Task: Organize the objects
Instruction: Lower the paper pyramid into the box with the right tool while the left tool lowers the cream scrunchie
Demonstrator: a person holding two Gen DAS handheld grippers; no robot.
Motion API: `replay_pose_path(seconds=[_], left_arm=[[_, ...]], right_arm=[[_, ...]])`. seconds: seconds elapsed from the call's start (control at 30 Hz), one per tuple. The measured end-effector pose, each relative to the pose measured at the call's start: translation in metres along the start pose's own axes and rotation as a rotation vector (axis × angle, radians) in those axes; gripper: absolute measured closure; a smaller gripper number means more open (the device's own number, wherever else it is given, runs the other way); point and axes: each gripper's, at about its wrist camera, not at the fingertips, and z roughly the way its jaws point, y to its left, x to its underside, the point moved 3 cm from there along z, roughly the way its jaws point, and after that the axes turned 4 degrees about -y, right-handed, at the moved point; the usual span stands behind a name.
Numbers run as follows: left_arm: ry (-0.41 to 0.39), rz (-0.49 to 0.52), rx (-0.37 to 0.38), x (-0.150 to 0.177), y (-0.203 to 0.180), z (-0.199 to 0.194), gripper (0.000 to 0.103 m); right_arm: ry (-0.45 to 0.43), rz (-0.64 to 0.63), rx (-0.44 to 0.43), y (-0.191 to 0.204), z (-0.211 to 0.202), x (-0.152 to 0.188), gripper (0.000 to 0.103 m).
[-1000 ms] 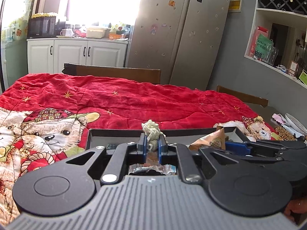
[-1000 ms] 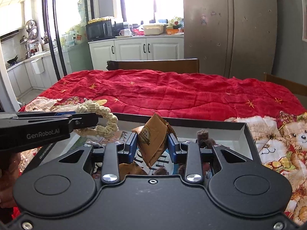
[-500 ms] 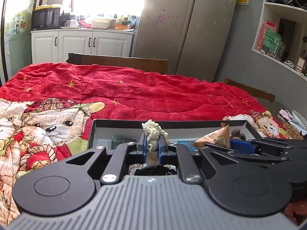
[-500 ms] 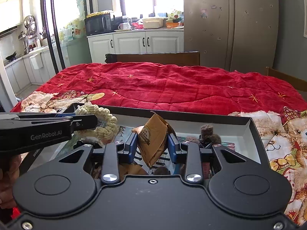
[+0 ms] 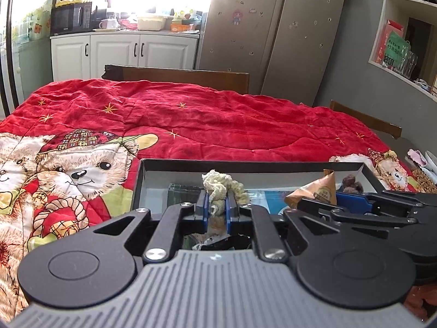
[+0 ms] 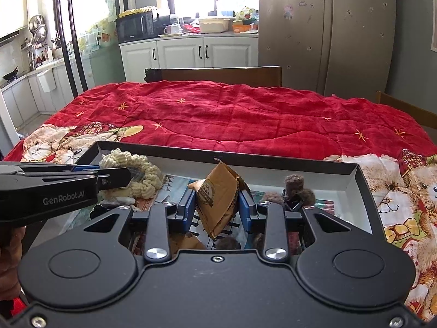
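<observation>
Gripping a cream rope ring (image 5: 218, 191) over the left end of the black tray (image 6: 366, 188), the left gripper (image 5: 217, 209) has its blue pads pressed on it. The right gripper (image 6: 217, 205) clamps a brown paper packet (image 6: 221, 194) — mid-tray, on the red quilt (image 6: 232, 120).

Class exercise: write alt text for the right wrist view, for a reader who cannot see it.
The right gripper clamps a brown paper packet above an open black tray of oddments on a red teddy-bear quilt. At left, the left gripper pinches a cream rope ring.
</observation>
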Motion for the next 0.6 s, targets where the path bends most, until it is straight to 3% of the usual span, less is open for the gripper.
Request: replay_pose_path(seconds=[0.17,0.3,0.57,0.6], left_arm=[[0.013,0.004,-0.014,0.0007,0.0005,0.002,0.086],[0.015,0.007,-0.021,0.0011,0.0003,0.0027,0.072],[0.02,0.007,-0.026,0.0013,0.0004,0.0034,0.072],[0.021,0.008,-0.028,0.0014,0.0001,0.0035,0.068]], right_arm=[[0.014,-0.01,0.001,0.0018,0.0019,0.0,0.07],[0.022,-0.01,-0.004,0.0023,0.0032,0.0001,0.07],[0.025,-0.011,-0.005,0.0017,0.0035,0.0005,0.07],[0.026,-0.013,-0.004,0.0019,0.0035,0.0004,0.07]])
